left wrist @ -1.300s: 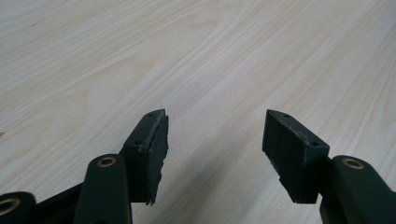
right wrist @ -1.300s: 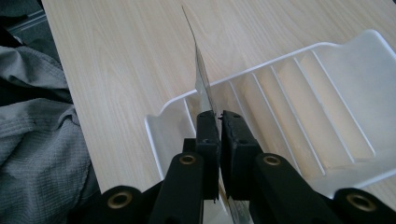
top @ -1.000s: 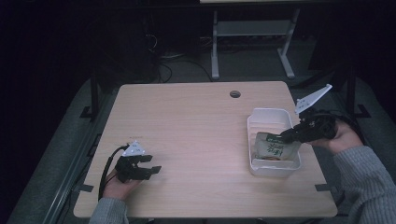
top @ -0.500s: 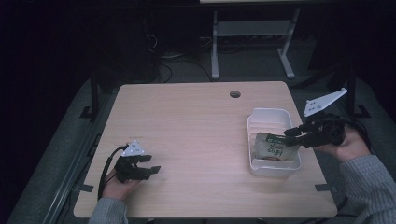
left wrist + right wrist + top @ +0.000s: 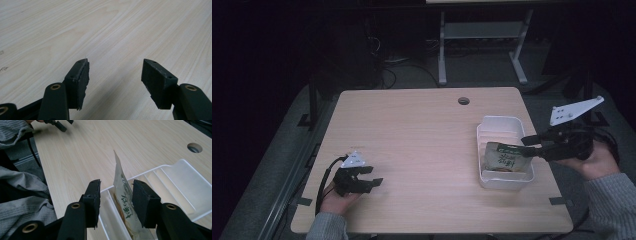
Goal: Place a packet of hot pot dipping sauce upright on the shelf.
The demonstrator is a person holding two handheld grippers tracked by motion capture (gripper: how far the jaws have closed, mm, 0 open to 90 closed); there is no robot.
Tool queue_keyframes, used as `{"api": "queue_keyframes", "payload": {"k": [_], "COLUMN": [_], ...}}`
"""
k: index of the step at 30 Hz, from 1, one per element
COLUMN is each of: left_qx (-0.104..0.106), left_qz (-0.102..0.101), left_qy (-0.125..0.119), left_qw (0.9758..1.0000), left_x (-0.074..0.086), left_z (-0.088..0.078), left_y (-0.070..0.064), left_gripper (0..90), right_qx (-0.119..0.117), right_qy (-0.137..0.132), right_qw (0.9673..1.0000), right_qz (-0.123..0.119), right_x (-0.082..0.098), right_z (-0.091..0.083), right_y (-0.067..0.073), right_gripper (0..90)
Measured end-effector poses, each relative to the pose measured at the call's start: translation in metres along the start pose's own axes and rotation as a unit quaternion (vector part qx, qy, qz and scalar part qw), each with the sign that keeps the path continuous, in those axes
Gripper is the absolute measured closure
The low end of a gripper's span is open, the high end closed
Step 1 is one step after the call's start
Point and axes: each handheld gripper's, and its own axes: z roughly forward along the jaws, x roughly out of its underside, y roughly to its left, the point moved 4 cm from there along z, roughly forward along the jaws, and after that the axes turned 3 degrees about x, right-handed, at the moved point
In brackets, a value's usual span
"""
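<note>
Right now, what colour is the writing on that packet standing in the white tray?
Green writing on a pale packet, clearest in the right gripper view.

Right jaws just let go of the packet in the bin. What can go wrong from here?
1. The snack packet stands on edge in the white bin, between the opening jaws of the right gripper; pulling back may snag it.
2. Unsupported, it could tip over the bin's wall onto the table.
</note>
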Motion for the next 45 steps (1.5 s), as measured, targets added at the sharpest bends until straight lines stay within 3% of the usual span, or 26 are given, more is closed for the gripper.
{"api": "queue_keyframes", "payload": {"k": [21, 31, 45], "left_qx": [-0.003, -0.004, -0.003], "left_qz": [0.002, 0.005, 0.005], "left_qy": [-0.002, -0.005, -0.004], "left_qw": [1.0, 1.0, 1.0], "left_x": [0.001, 0.001, 0.002], "left_z": [-0.001, -0.004, -0.004], "left_y": [-0.001, -0.001, -0.001], "left_gripper": [37.3, 37.2, 36.8], "right_qx": [-0.006, -0.017, -0.034], "right_qy": [-0.019, -0.014, -0.009], "right_qw": [0.9998, 0.9998, 0.9993], "right_qz": [-0.002, -0.006, -0.013], "right_x": [0.015, 0.025, 0.024], "right_z": [-0.008, 0.007, 0.033], "right_y": [0.026, 0.046, 0.07], "right_gripper": [54.7, 53.7, 48.0]}}
